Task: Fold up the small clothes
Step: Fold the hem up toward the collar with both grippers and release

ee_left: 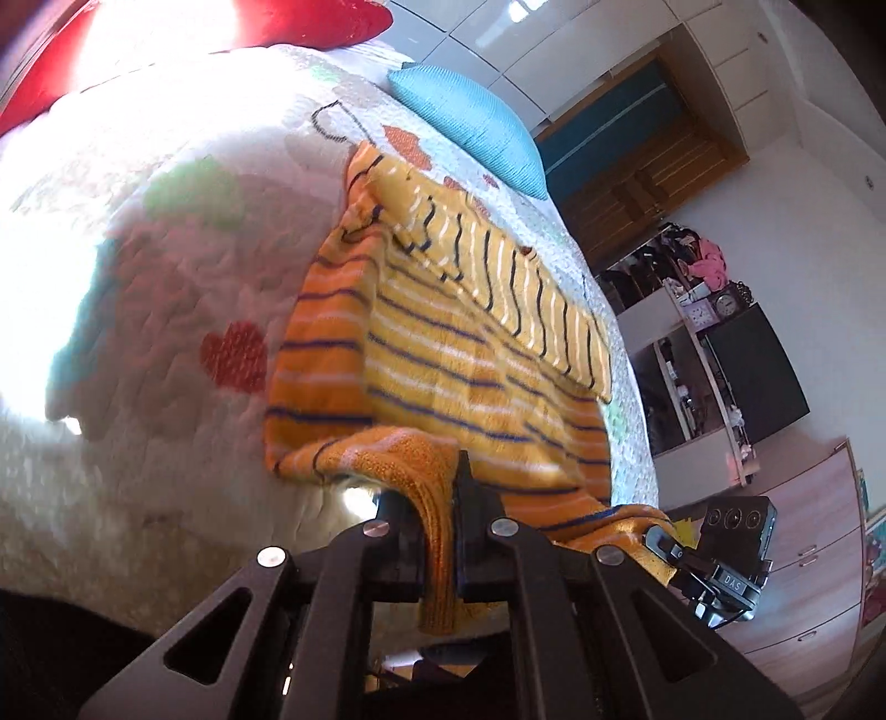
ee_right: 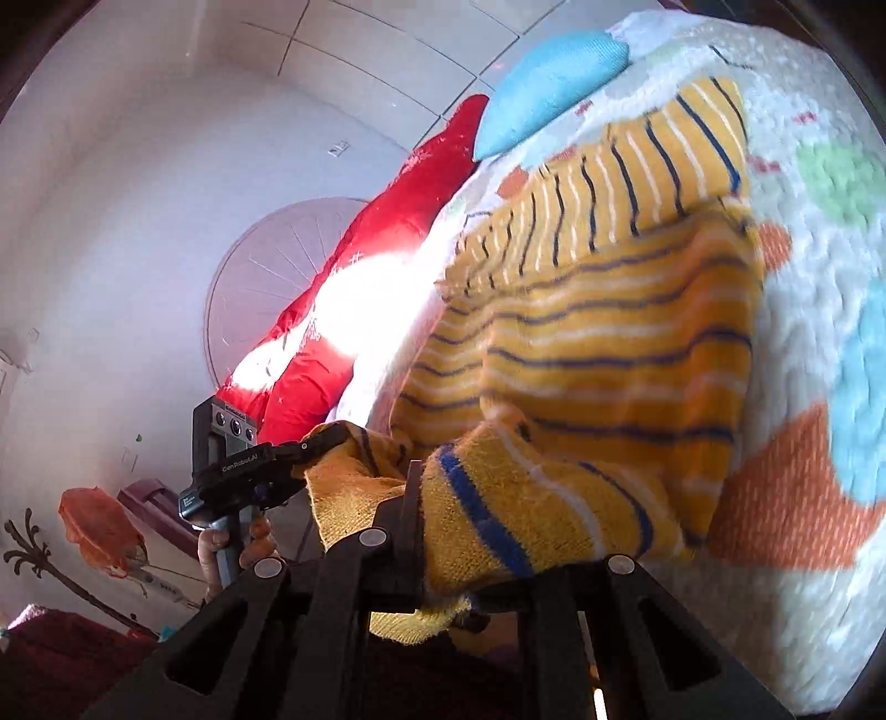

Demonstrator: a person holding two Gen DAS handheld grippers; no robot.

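Note:
A small yellow-orange striped knit garment (ee_left: 443, 354) lies on the quilted bed cover (ee_left: 166, 288), its far part folded over. My left gripper (ee_left: 440, 531) is shut on the garment's near hem and lifts it off the bed. My right gripper (ee_right: 437, 531) is shut on the other near corner of the same garment (ee_right: 598, 343), also raised. The right gripper also shows at the right of the left wrist view (ee_left: 664, 548), and the left gripper at the left of the right wrist view (ee_right: 315, 443), both pinching the hem.
A blue pillow (ee_left: 470, 122) and a red pillow (ee_left: 310, 22) lie at the head of the bed. A wooden door (ee_left: 653, 166), shelves (ee_left: 703, 360) and a drawer unit (ee_left: 803, 554) stand beyond the bed's far side.

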